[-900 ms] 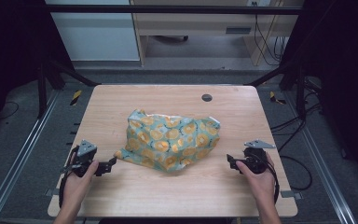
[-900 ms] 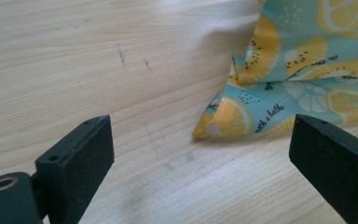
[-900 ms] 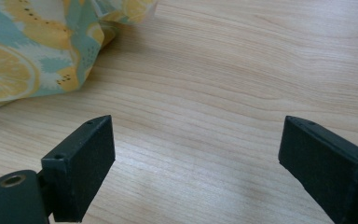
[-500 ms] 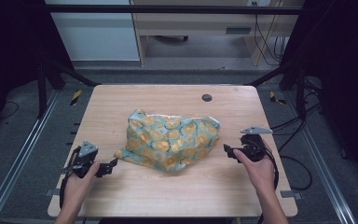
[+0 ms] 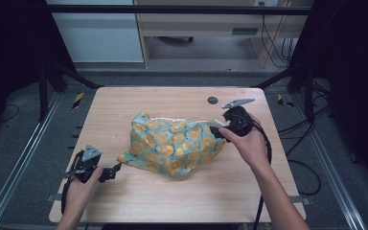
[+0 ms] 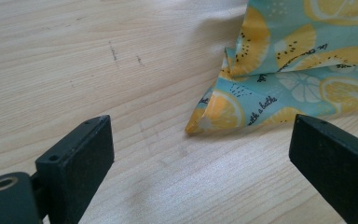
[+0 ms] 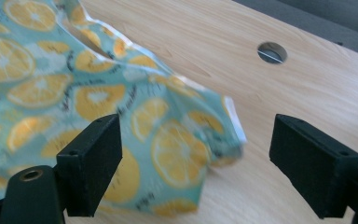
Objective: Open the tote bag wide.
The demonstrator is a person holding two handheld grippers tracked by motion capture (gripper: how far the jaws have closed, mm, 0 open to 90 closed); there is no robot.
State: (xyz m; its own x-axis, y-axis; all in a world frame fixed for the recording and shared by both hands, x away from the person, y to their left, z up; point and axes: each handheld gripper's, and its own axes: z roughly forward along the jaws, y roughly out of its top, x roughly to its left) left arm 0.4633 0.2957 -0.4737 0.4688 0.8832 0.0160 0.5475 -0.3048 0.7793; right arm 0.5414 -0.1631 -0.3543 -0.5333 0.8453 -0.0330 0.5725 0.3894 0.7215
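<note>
Right tool [image 5: 216, 131]: jaws apart, at cloth [image 5: 172, 146] corner | left tool [image 5: 116, 169]: jaws apart, low on table [image 5: 182, 98]

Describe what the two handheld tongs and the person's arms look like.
Both tongs, left and right, are black, each topped by a grey three-cornered plate and trailing a black cable. Up close, the jaws are chunky, flat-faced black blocks with small screw holes and a brass-ringed hole at the base of one. The forearms show no sleeves, and no gloves are worn.

Cloth [image 5: 175, 146] on table [image 5: 124, 103], btw grippers.
</note>
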